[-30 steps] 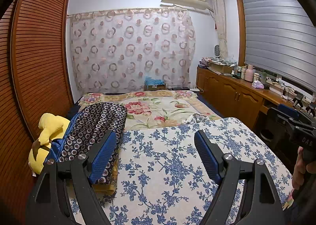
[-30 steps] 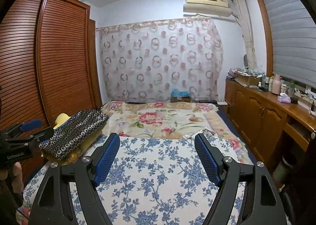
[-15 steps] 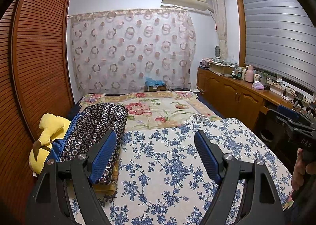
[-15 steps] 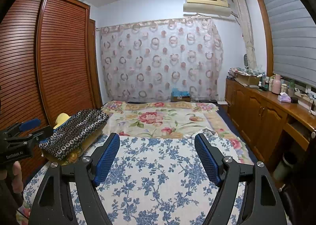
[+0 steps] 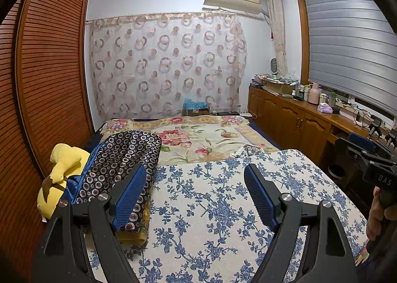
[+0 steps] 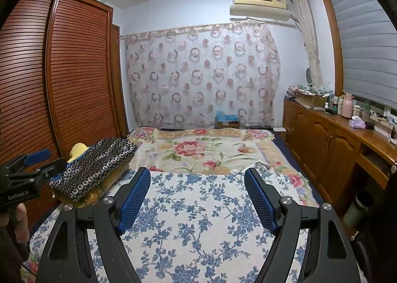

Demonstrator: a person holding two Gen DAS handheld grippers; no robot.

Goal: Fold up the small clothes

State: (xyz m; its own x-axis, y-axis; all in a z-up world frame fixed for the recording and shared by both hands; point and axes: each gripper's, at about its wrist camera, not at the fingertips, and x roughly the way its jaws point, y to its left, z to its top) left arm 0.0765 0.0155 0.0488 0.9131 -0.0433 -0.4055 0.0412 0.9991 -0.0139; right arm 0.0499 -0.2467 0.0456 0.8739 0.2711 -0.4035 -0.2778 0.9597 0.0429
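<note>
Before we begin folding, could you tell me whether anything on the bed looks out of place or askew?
Nothing looks spilled or damaged. The blue-flowered cloth lies flat on the bed. The one mildly odd spot is its far right corner, which is rumpled and lifted. Both grippers are open and empty.

The bed (image 5: 292,166) is covered by a matt woven cloth (image 5: 223,208) printed with blue flowers. Beyond it, a softer floral blanket (image 5: 198,139) is laid. At the bed's wardrobe side, a dotted fabric bundle (image 5: 119,159) and a yellow plush toy (image 5: 64,159) are seen. The wardrobe (image 5: 49,79) is finished in slatted, semi-gloss wood. The desk (image 6: 359,134) beside the bed is of glossy varnished wood. Each hand-held gripper (image 5: 193,193) (image 6: 197,196) is made of matt black plastic, with textured blue pads (image 5: 129,196) and bright metal screws (image 5: 284,196).
</note>
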